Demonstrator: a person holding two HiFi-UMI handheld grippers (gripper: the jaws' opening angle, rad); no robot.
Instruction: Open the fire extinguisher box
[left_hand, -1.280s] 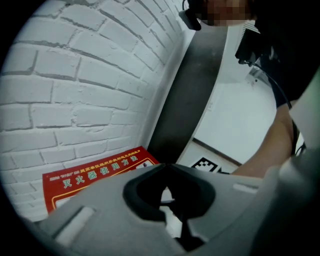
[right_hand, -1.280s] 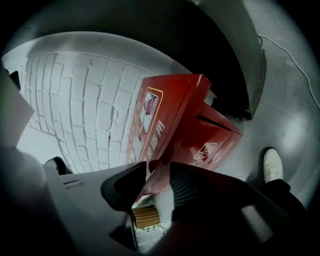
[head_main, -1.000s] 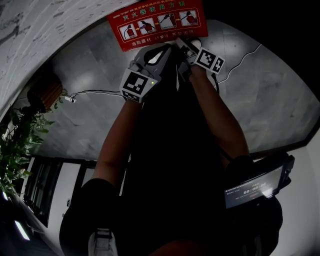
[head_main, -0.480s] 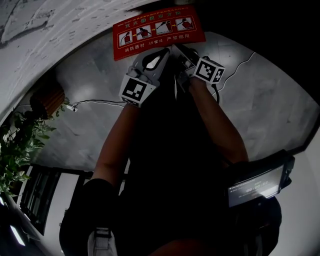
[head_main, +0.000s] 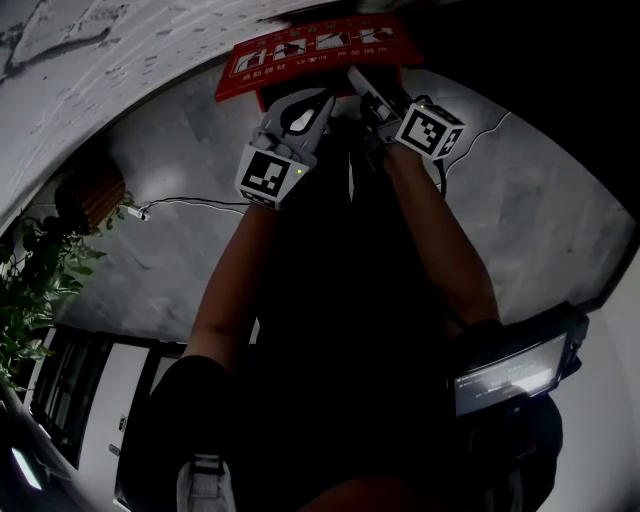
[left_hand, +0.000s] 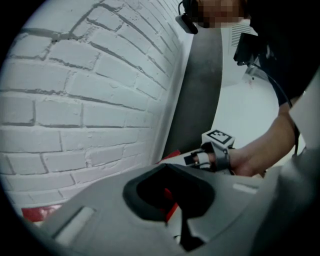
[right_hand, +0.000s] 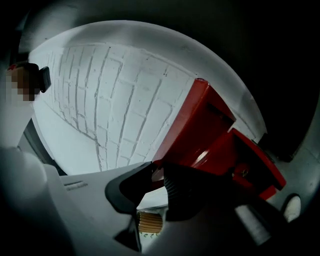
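The red fire extinguisher box (head_main: 310, 50) stands against the white brick wall, with a picture label on its lid. Both grippers reach to its front edge. My left gripper (head_main: 318, 100) is at the lid's near edge, and a red sliver (left_hand: 170, 200) shows in its jaw gap (left_hand: 170, 192); whether the pads press on it is not clear. My right gripper (head_main: 357, 78) is just to the right of it. Its jaws (right_hand: 159, 175) are closing, with the red lid edge (right_hand: 200, 125) between the pads. The right gripper's marker cube (left_hand: 218, 137) shows beside the left one.
A white brick wall (left_hand: 90, 90) rises behind the box. A potted plant (head_main: 40, 290) and a brown pot (head_main: 95, 190) stand at the left. A thin cable (head_main: 190, 205) runs over the grey marble floor. A lit screen (head_main: 510, 375) hangs at the person's waist.
Both grippers have moved in toward the box's front edge. The box has slid up toward the top of the head view, and its label now looks flatter.
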